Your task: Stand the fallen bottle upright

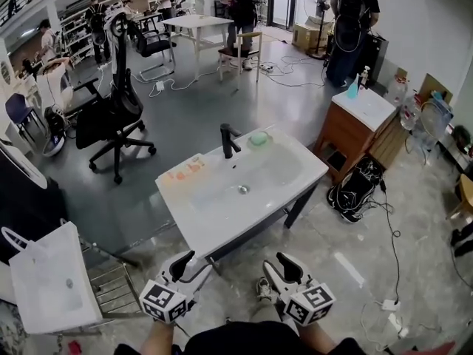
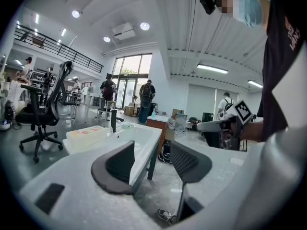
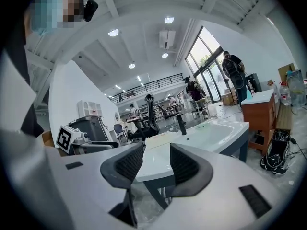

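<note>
The head view looks steeply down from above the near side onto the white washbasin (image 1: 214, 224), with the left gripper (image 1: 185, 262) and right gripper (image 1: 278, 266) at its near edge. Each gripper view sits low, facing nearly level along its own jaws across the washbasin's near corner. All three share the washbasin and its black faucet (image 1: 229, 140).

white washbasin top (image 1: 222, 224) on dark legs, grey floor (image 1: 185, 109) under. black faucet (image 1: 228, 140) upright at back edge, small green round thing (image 1: 259, 138) just beside it, pale block with orange marks (image 1: 183, 171) near left corner.
</note>
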`<action>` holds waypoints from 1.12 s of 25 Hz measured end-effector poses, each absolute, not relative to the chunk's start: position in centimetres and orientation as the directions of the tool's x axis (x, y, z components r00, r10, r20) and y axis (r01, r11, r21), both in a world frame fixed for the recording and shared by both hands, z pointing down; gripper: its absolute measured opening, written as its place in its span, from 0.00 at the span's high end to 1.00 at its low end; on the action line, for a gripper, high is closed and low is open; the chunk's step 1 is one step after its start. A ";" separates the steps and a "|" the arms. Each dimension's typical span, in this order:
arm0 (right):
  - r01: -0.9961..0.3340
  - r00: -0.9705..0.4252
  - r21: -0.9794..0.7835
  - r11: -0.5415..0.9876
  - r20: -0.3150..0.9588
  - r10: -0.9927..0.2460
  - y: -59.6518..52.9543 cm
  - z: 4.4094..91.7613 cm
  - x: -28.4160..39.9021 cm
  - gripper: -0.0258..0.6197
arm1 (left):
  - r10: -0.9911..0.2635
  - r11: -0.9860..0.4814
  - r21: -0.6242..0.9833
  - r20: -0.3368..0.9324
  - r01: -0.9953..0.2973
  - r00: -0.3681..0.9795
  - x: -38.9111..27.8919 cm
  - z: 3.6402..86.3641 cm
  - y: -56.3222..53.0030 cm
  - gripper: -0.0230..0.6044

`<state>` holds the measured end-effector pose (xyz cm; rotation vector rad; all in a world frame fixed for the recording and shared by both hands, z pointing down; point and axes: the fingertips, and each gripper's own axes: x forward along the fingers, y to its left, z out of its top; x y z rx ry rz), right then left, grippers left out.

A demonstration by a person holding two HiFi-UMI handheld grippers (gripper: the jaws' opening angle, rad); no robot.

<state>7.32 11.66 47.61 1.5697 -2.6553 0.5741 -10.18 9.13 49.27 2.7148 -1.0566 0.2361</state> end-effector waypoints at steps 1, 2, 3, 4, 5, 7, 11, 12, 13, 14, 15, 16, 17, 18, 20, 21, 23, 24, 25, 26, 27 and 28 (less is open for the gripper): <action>-0.843 -0.509 -0.310 0.440 0.189 -0.840 10.7 47.7 7.5 0.72 | -0.654 -0.710 0.144 0.229 -0.690 0.721 -10.0 49.3 8.2 0.60; -0.838 -0.518 -0.310 0.449 0.194 -0.833 9.7 47.8 7.9 0.71 | -0.661 -0.702 0.146 0.232 -0.697 0.714 -9.6 49.3 7.3 0.60; -0.833 -0.529 -0.308 0.460 0.199 -0.825 8.7 47.8 8.3 0.71 | -0.667 -0.694 0.147 0.235 -0.704 0.707 -9.1 49.3 6.4 0.60; -0.827 -0.541 -0.307 0.471 0.203 -0.816 7.7 47.8 8.8 0.71 | -0.673 -0.688 0.147 0.236 -0.711 0.701 -8.6 49.3 5.5 0.60; -0.820 -0.553 -0.306 0.484 0.207 -0.807 6.7 47.9 9.3 0.71 | -0.681 -0.681 0.144 0.236 -0.718 0.694 -8.0 49.2 4.6 0.60; -0.804 -0.579 -0.306 0.510 0.209 -0.788 4.8 48.0 10.1 0.71 | -0.700 -0.663 0.137 0.235 -0.736 0.674 -7.1 49.0 2.7 0.60; -0.771 -0.628 -0.298 0.563 0.209 -0.749 1.1 47.6 11.7 0.71 | -0.732 -0.627 0.127 0.242 -0.768 0.637 -5.3 48.8 -0.7 0.60; -0.763 -0.639 -0.294 0.575 0.211 -0.740 0.3 47.6 12.1 0.71 | -0.738 -0.620 0.122 0.247 -0.775 0.628 -4.9 48.9 -1.5 0.60; -0.756 -0.648 -0.292 0.586 0.211 -0.732 -0.5 47.6 12.5 0.72 | -0.744 -0.612 0.115 0.253 -0.783 0.619 -4.6 49.0 -2.2 0.60; -0.749 -0.657 -0.291 0.595 0.212 -0.723 -1.3 47.6 12.9 0.72 | -0.751 -0.603 0.106 0.259 -0.791 0.608 -4.4 49.2 -3.0 0.60; -0.740 -0.667 -0.294 0.605 0.212 -0.714 -2.0 47.7 13.2 0.71 | -0.758 -0.594 0.095 0.267 -0.799 0.595 -4.2 49.3 -3.7 0.60; -0.731 -0.677 -0.297 0.614 0.211 -0.705 -2.6 47.8 13.6 0.72 | -0.766 -0.584 0.081 0.275 -0.808 0.581 -4.2 49.4 -4.4 0.60; -0.721 -0.689 -0.300 0.624 0.211 -0.694 -3.2 47.9 13.9 0.72 | -0.774 -0.573 0.067 0.283 -0.817 0.566 -4.3 49.5 -5.0 0.60; -0.710 -0.700 -0.302 0.636 0.209 -0.682 -3.6 48.0 14.3 0.72 | -0.782 -0.563 0.051 0.291 -0.825 0.551 -4.4 49.5 -5.6 0.59; -0.691 -0.720 -0.303 0.657 0.208 -0.662 -4.4 48.2 14.8 0.72 | -0.794 -0.547 0.015 0.309 -0.837 0.524 -4.6 49.4 -6.8 0.59; -0.683 -0.728 -0.304 0.664 0.209 -0.653 -4.8 48.4 15.1 0.72 | -0.796 -0.542 -0.004 0.320 -0.840 0.513 -4.7 49.3 -7.3 0.59; -0.670 -0.740 -0.314 0.673 0.209 -0.639 -5.6 48.7 15.4 0.72 | -0.794 -0.543 -0.039 0.350 -0.839 0.497 -4.8 49.2 -8.3 0.59; -0.665 -0.744 -0.322 0.674 0.208 -0.635 -5.9 48.8 15.6 0.72 | -0.788 -0.549 -0.055 0.367 -0.834 0.494 -4.8 49.1 -8.8 0.59; -0.662 -0.746 -0.330 0.673 0.208 -0.632 -6.1 49.0 15.6 0.72 | -0.781 -0.557 -0.071 0.385 -0.827 0.492 -4.9 49.1 -9.3 0.59; -0.659 -0.749 -0.336 0.673 0.209 -0.628 -6.3 49.2 15.7 0.72 | -0.772 -0.566 -0.087 0.404 -0.819 0.491 -4.9 49.1 -9.9 0.59; -0.656 -0.751 -0.340 0.673 0.213 -0.625 -6.5 49.4 15.6 0.72 | -0.763 -0.577 -0.101 0.421 -0.811 0.491 -5.0 49.1 -10.5 0.58; -0.656 -0.752 -0.344 0.672 0.218 -0.622 -6.8 49.5 15.6 0.72 | -0.753 -0.588 -0.112 0.436 -0.801 0.492 -5.1 49.0 -11.2 0.58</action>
